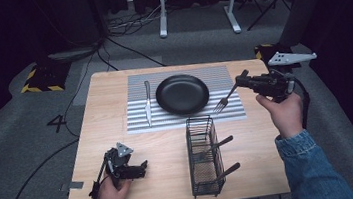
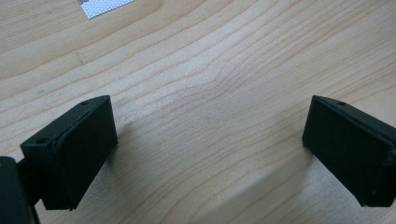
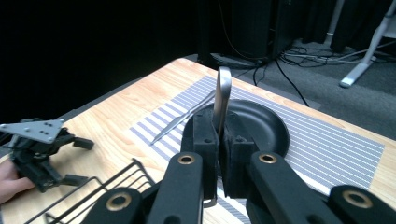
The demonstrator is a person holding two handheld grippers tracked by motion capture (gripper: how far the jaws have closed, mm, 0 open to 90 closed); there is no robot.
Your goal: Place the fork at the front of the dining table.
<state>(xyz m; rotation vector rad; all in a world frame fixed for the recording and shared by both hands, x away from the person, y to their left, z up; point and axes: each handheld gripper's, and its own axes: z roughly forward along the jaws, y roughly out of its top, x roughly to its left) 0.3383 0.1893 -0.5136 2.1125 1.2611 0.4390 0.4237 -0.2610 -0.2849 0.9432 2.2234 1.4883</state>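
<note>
**Fork held over the place setting, other gripper resting open**

In the high view, a light wooden table [image 1: 116,121] fills the middle of the frame, with dark carpet and cables beyond it. A grey striped placemat [image 1: 226,111] lies across the upper centre of the table. A black round plate [image 1: 182,94] sits on the mat, and a table knife [image 1: 148,102] lies on the mat just left of the plate, pointing toward the top of the frame.

At the right of the frame, the right gripper [image 1: 241,80] is held by a hand in a denim sleeve, raised beside the right edge of the mat. Its jaws are clamped on the handle of a fork [image 1: 225,99], whose tines slant down and to the left, just right of the plate. In the right gripper view, the fork handle stands up between the closed jaws at centre, with the plate behind it.

A black wire cutlery basket [image 1: 203,157] lies in the lower centre of the high view, below the mat. Two dark handles stick out of its right side.

At the lower left of the high view, the left gripper [image 1: 141,169] rests low at the table, held by the other hand. In the left gripper view, its two black jaws stand wide apart over bare wood, holding nothing.
</note>
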